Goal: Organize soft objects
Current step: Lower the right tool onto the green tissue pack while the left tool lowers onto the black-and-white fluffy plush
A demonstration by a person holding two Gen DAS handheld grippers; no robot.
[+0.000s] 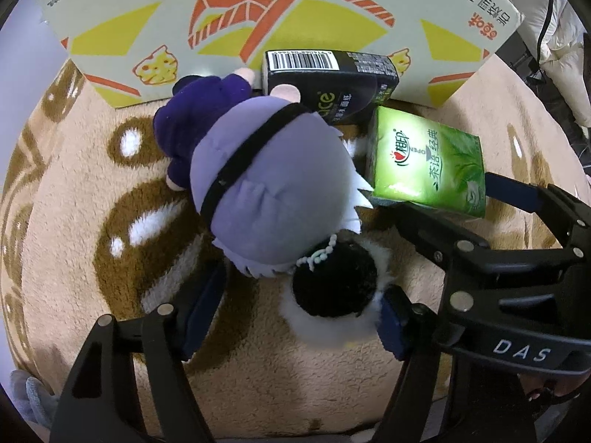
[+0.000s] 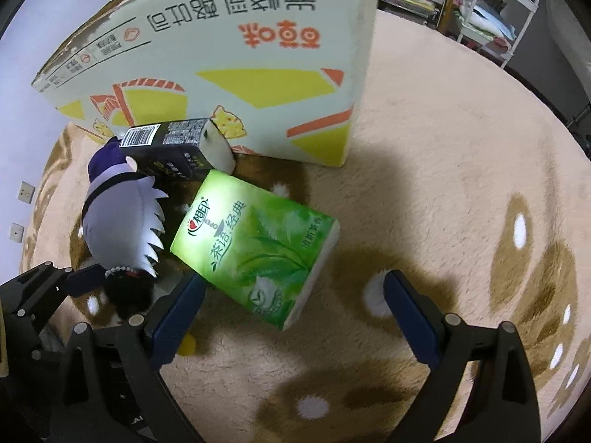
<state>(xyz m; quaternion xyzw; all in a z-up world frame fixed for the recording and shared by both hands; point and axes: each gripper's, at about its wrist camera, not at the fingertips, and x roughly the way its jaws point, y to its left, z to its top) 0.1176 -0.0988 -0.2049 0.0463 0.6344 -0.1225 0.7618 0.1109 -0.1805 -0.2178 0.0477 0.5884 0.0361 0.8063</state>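
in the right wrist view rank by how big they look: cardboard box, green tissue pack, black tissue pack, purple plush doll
1. cardboard box, by far the largest
2. green tissue pack
3. purple plush doll
4. black tissue pack

The doll and black pack look close in size, and the doll partly covers the pack, so their order is unsure.

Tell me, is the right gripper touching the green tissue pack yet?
Cannot tell. In the right wrist view the right gripper is open around the green tissue pack; its left finger overlaps the pack's corner, but contact isn't plainly visible.

Doll [image 1: 273, 188] face hidden, black tissue pack [image 1: 332, 81] partly behind it; cardboard box [image 1: 258, 11] top cropped.
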